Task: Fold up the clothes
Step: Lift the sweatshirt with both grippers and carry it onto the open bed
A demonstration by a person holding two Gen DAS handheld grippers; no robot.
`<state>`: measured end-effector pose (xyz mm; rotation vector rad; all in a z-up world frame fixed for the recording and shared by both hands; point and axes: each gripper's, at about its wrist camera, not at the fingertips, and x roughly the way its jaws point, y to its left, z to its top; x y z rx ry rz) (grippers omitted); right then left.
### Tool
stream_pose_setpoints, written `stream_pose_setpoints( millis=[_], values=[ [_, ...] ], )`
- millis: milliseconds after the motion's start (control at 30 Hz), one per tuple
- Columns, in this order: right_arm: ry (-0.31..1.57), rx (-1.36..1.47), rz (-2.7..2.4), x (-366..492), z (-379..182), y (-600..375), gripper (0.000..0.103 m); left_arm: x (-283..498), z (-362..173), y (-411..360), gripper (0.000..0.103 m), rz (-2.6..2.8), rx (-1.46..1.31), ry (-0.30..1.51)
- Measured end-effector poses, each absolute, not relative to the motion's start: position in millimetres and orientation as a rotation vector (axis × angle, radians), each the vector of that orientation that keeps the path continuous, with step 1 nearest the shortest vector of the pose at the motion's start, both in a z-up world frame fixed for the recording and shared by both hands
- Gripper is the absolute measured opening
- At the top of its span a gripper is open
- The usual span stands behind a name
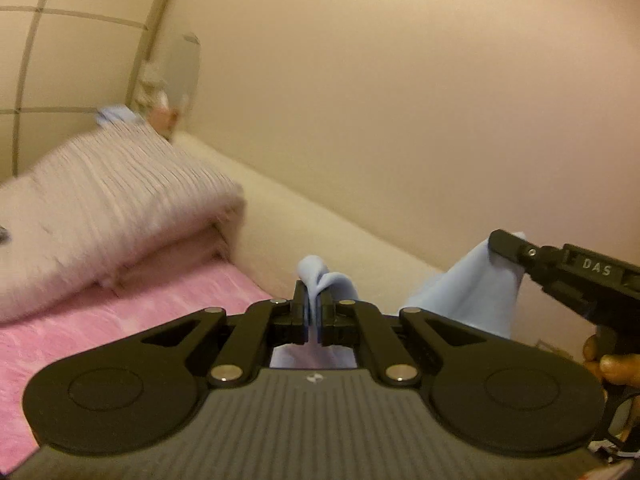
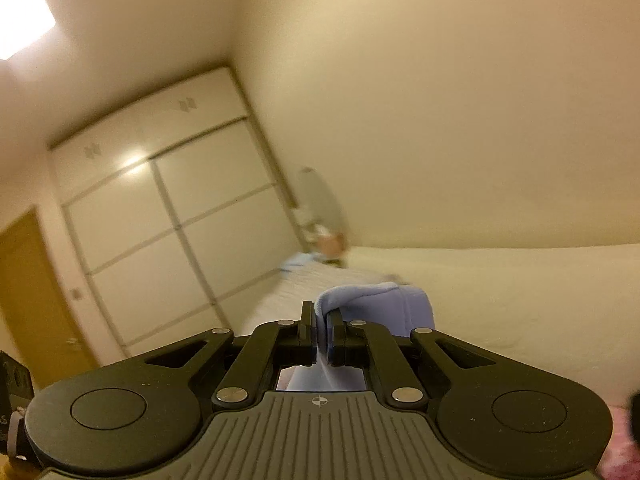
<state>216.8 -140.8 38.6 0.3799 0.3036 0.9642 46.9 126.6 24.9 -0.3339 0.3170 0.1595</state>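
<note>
A light blue garment (image 1: 476,300) hangs in the air, held up between both grippers. My left gripper (image 1: 314,294) is shut on one edge of it, and a fold of blue cloth (image 1: 316,276) sticks up above its fingertips. In the same view the right gripper (image 1: 505,245) comes in from the right, clamped on another corner of the cloth, with a hand (image 1: 612,364) on its handle. In the right wrist view my right gripper (image 2: 321,318) is shut on a bunched blue fold (image 2: 384,304), which drapes to the right of its fingers.
A pink bedspread (image 1: 120,320) lies below the left gripper, with a striped pale pillow (image 1: 108,208) and a cream headboard (image 1: 320,220) along the wall. White wardrobe doors (image 2: 168,232), a wooden door (image 2: 32,300) and a ceiling light (image 2: 20,20) show in the right wrist view.
</note>
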Motion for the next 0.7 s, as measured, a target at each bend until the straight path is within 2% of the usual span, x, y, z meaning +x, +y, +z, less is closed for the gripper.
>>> stream_pose_setpoints(
  millis=[500,700],
  values=[
    [0.317,0.455,1.432,68.2,125.0,7.3,0.004,-206.1,139.0,189.0,0.001,0.543,-0.259,0.12],
    [0.371,0.462,1.58,16.7,144.3,76.1,0.004,-275.7,157.5,209.1,0.001,0.693,-0.223,0.104]
  ],
)
